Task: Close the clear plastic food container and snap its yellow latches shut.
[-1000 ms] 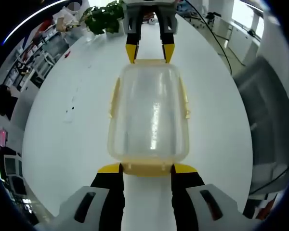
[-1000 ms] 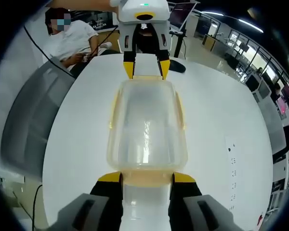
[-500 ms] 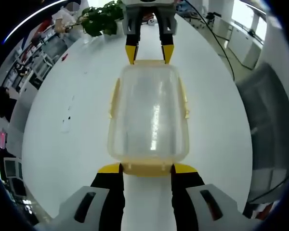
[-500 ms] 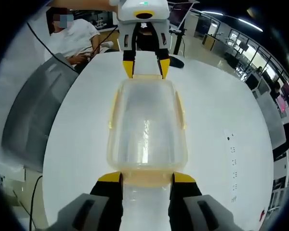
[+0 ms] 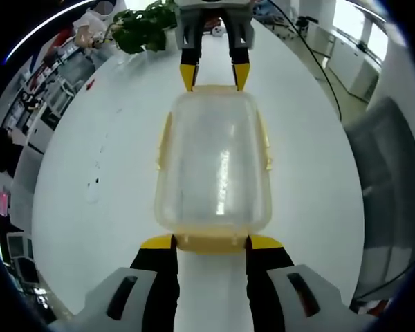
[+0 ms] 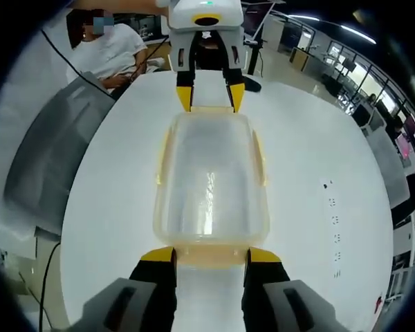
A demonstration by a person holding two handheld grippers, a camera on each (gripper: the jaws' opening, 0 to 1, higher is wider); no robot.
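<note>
— Where does the container sit relative to the two claws?

— The container (image 5: pixel 214 166) lies lengthwise on the white table (image 5: pixel 90 138), squarely between them. In the left gripper view, the left gripper (image 5: pixel 211 242) has its yellow tips at the near short end, one on either side of the yellow latch (image 5: pixel 211 243) there. The right gripper (image 5: pixel 214 75) stands at the far short end, facing back. The right gripper view gives the mirror case: the right gripper (image 6: pixel 211 254) at the near end of the container (image 6: pixel 211 180), the left gripper (image 6: pixel 209 97) at the far end.

— State of the jaws?

— Both claws stand moderately apart, about the width of an end latch. Each pair flanks its latch. Whether the tips press on the latch or merely sit beside it, I cannot tell.

— The lid?

— It sits on the tub, level. The long-side latches (image 5: pixel 164 142) lie along the walls. Whether they are clicked home I cannot confirm.

— Surroundings?

— Beyond the right claw, in the left gripper view, a green plant (image 5: pixel 142 28) and a black cable (image 5: pixel 311 59) running across the table. In the right gripper view, a seated person in a white shirt (image 6: pixel 114 55) beyond the left claw, and a grey chair (image 6: pixel 48 152) off to the near claw's left.
</note>
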